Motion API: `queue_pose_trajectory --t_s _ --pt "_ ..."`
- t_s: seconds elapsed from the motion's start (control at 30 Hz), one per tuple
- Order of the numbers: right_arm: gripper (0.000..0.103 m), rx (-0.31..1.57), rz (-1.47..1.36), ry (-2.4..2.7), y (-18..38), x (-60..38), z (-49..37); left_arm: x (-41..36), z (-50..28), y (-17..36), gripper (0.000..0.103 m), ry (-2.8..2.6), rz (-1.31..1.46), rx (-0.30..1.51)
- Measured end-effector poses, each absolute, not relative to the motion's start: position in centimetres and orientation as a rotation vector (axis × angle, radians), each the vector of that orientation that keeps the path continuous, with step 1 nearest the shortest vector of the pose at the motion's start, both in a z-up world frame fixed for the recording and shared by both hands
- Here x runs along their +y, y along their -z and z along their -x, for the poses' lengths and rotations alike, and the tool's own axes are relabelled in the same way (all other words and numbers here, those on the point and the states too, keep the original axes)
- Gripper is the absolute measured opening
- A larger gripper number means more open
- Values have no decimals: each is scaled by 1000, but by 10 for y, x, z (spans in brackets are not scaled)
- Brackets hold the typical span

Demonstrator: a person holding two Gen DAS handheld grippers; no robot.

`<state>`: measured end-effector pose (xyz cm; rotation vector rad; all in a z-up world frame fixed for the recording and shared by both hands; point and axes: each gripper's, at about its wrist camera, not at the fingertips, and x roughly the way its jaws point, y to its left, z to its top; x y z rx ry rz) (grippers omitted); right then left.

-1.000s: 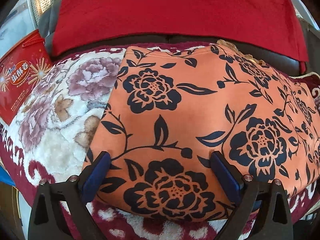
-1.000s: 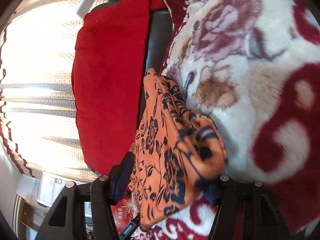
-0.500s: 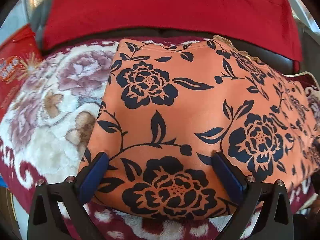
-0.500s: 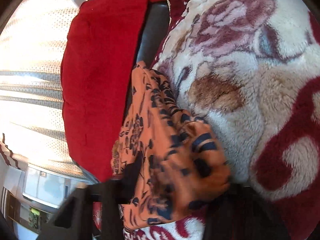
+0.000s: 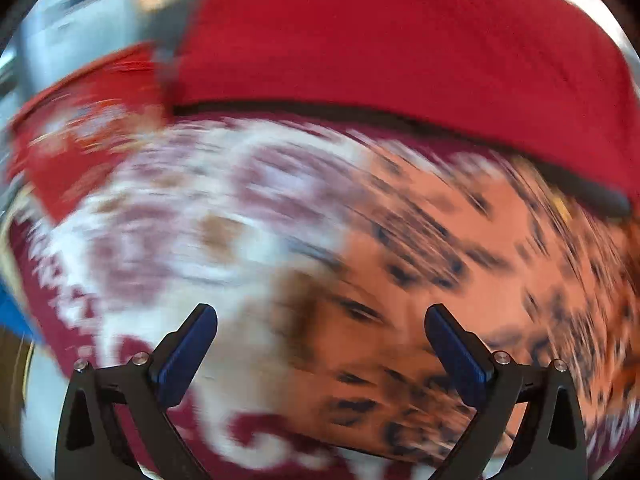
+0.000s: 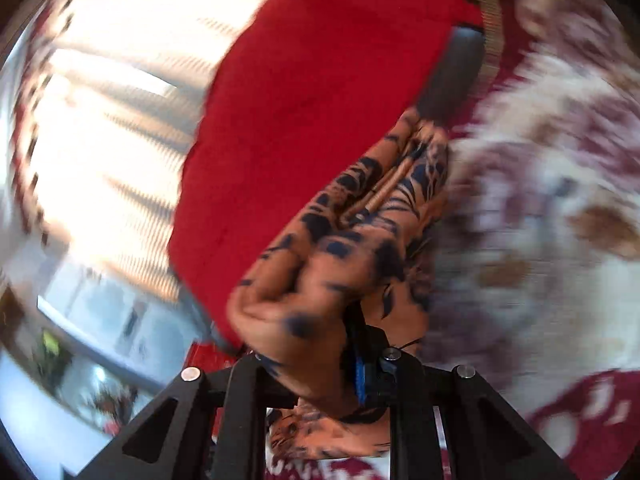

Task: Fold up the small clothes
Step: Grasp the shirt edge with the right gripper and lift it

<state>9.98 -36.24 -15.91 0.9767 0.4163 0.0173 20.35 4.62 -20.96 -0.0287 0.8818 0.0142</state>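
Observation:
An orange garment with dark blue flowers (image 5: pixel 460 264) lies on a plush floral blanket (image 5: pixel 192 248), blurred by motion in the left wrist view. My left gripper (image 5: pixel 320 340) is open and empty above the garment's left edge, its blue pads (image 5: pixel 188 354) apart. My right gripper (image 6: pixel 332 368) is shut on a bunched edge of the same garment (image 6: pixel 340 256) and holds it lifted off the blanket (image 6: pixel 552 240).
A red cushion (image 5: pixel 392 40) rests against the dark sofa back behind the blanket; it also shows in the right wrist view (image 6: pixel 312 112). A red printed bag (image 5: pixel 84 128) stands at the left. Bright curtains (image 6: pixel 112 128) hang behind.
My right gripper has closed on the garment edge and lifted it. My left gripper has swung left, so the garment now sits to its right. Both views are motion-blurred.

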Motion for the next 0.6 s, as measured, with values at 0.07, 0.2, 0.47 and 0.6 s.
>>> queue_pose_trajectory --t_s 0.07,0.2,0.47,0.6 --pt "20 432 -933 -89 142 -331 -120 75 -202 201 103 -124 74 824" --pt "20 483 -913 -207 132 -274 -162 127 -204 201 103 -282 124 790" --pt "23 821 -1014 -361 226 -152 -249 179 -195 203 103 -391 232 787" --pt "27 887 -1007 -350 259 -134 -254 177 -192 198 103 -355 225 758"
